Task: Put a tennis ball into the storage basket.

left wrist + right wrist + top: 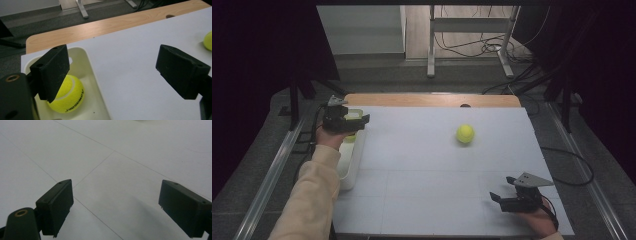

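A: Site type?
B: Lab or test room, recording setup.
A: Evidence?
B: Item one: white worktop (422, 165) ruled with thin grid lines, on a wooden board. Item two: metal rails (272, 170) along both sides. Item three: loose cables (482, 47) on the floor beyond. Item four: metal-legged frame (472, 30) at the back; dark surroundings.

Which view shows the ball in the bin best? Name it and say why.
The left gripper view: the ball lies close up in the white bin, seam and lettering visible. The high view gives a yellow sliver behind the left gripper.
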`<state>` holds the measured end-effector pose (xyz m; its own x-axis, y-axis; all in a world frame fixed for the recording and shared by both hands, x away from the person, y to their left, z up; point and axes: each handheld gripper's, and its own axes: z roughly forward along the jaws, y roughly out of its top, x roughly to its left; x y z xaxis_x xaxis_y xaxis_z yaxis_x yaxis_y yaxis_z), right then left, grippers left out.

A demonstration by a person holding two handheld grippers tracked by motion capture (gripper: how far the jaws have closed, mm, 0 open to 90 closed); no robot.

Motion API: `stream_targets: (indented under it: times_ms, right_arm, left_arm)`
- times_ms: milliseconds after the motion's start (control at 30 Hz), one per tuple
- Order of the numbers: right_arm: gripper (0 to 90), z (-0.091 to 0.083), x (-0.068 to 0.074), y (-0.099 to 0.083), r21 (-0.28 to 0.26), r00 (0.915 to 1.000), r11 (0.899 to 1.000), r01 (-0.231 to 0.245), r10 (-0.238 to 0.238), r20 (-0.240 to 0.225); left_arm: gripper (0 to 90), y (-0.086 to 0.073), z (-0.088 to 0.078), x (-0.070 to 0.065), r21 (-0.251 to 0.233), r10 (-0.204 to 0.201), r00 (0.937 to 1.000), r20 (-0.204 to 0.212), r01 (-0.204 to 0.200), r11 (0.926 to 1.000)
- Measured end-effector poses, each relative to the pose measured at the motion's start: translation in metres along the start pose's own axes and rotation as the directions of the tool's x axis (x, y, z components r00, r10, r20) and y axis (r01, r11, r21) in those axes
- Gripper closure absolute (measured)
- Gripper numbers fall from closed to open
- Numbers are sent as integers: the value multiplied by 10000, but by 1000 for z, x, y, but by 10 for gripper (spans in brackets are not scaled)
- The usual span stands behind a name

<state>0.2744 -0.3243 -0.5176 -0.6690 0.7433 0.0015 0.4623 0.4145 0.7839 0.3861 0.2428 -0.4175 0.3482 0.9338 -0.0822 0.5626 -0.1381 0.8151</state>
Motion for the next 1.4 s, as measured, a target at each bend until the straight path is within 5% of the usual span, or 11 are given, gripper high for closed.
stream_targets:
  times_ms: [567, 967, 1133, 1400]
  right_arm:
    - [130, -3, -6, -2, -264, 9997, 9994, -224, 222, -76]
    - [131, -5, -4, 0, -449, 9999, 9990, -65, 61, -85]
    - [130, -6, -4, -1, -467, 9999, 9989, -98, 92, -122]
    - [130, -5, -4, 0, -464, 9999, 9989, -52, 47, -104]
  left_arm:
    - [140, -6, -13, -34, -698, 557, 9941, 934, -493, 9963]
    - [143, -7, -15, -46, -928, 659, 9886, 1353, -535, 9942]
    - [143, -10, -11, -51, -907, 504, 9822, 1808, -344, 9953]
    - [143, -9, -3, -68, -813, 797, 9717, 2224, -629, 9947]
